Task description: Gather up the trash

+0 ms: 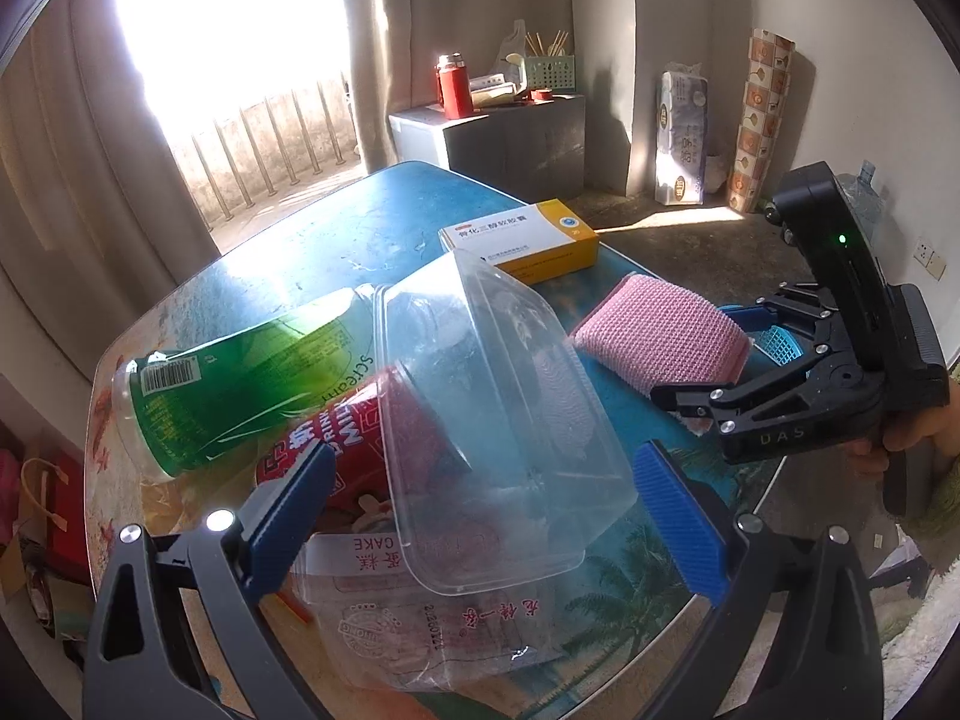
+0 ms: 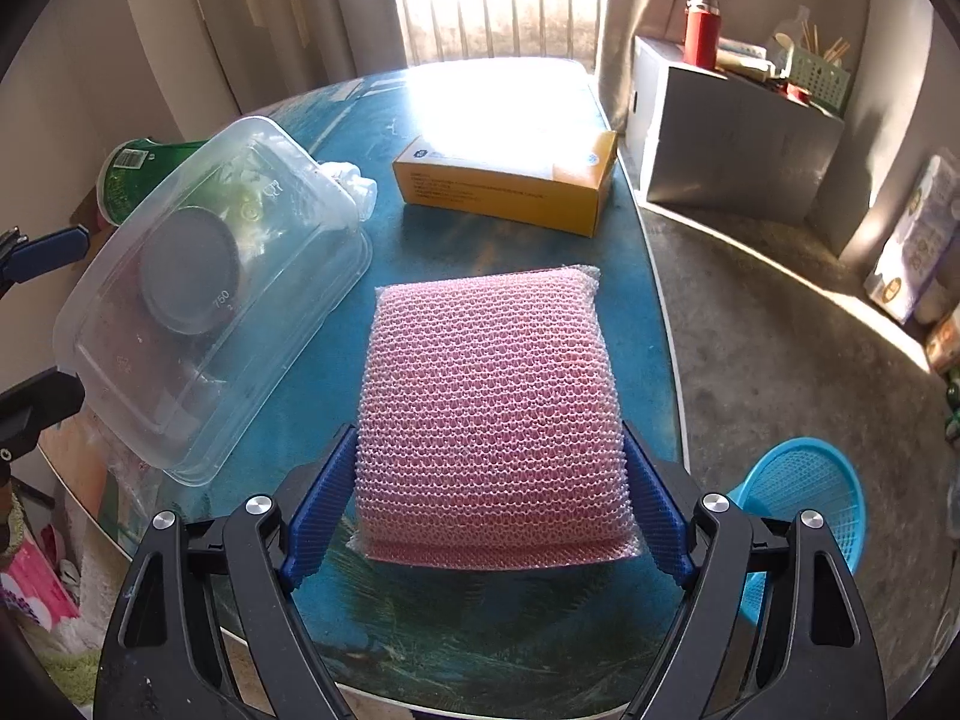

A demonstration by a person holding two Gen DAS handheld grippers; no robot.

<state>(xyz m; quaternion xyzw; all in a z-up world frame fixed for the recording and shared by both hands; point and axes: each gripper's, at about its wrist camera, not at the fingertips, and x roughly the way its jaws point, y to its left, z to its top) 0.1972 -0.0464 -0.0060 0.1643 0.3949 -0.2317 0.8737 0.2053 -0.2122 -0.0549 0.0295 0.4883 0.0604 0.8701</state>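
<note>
My right gripper (image 2: 486, 510) is shut on a pink mesh sponge (image 2: 486, 402), held just above the blue table (image 2: 420, 630); it also shows in the left wrist view (image 1: 660, 333). My left gripper (image 1: 480, 516) is open, its blue fingers (image 1: 294, 510) on either side of a clear plastic container (image 1: 480, 408) lying upside down on a trash pile. Under it lie a green cup (image 1: 240, 384), a red milk carton (image 1: 336, 456) and a clear cake wrapper (image 1: 420, 618). The container also shows in the right wrist view (image 2: 204, 300).
A yellow and white medicine box (image 1: 528, 237) lies further back on the table, also in the right wrist view (image 2: 510, 180). A blue mesh basket (image 2: 804, 510) stands on the floor right of the table. A grey cabinet (image 2: 738, 126) with a red flask (image 2: 701, 30) stands by the wall.
</note>
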